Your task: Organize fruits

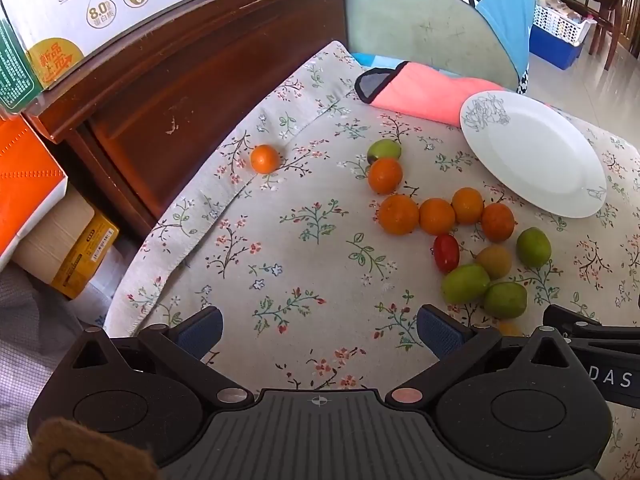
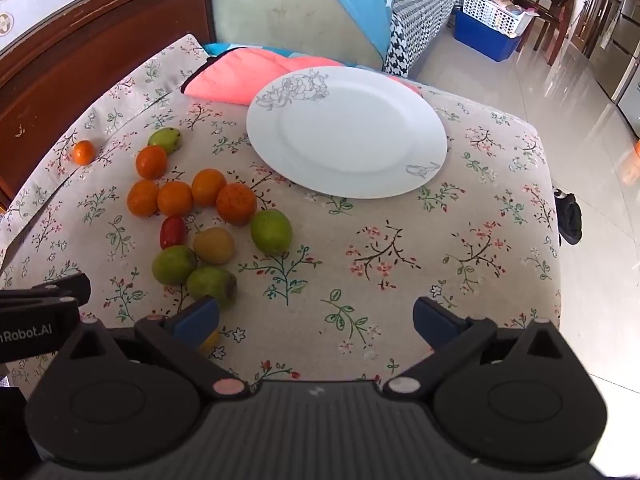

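Both the left gripper [image 1: 318,330] and the right gripper [image 2: 316,318] hover with fingers spread wide, holding nothing; the fruits [image 2: 208,216] cluster on the floral cloth [image 2: 360,264] at about eight o'clock from the empty white plate [image 2: 346,132], one small orange [image 2: 83,152] apart at nine; probably best to start with an outer green fruit [image 2: 271,231], closing gently so neighbours stay put.
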Tool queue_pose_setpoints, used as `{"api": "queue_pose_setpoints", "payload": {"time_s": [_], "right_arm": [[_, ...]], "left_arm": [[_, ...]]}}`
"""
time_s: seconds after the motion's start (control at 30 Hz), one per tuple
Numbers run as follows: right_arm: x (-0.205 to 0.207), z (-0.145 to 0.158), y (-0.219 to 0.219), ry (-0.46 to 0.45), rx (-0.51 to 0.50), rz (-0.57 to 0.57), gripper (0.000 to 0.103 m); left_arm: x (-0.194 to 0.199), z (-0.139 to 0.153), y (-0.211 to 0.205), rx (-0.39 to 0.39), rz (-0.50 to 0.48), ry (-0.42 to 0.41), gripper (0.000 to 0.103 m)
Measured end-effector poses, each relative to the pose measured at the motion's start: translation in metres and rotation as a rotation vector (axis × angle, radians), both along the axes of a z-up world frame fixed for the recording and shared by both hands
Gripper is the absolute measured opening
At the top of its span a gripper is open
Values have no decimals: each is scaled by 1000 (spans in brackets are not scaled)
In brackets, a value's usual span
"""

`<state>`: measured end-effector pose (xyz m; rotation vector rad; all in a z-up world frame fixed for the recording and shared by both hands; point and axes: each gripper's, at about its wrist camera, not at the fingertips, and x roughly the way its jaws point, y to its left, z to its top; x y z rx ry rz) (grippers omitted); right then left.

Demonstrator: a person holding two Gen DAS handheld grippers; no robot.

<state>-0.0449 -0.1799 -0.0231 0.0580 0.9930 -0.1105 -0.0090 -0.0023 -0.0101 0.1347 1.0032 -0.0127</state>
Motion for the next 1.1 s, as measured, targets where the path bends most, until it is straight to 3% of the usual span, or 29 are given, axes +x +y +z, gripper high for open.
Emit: {"api": "queue_pose_setpoints", "payload": {"time_s": [1.1], "right_arm": [[-1, 2, 3, -40, 49, 16, 102]], "left_arm": [[-2, -3, -1, 34, -3, 4, 103]]}}
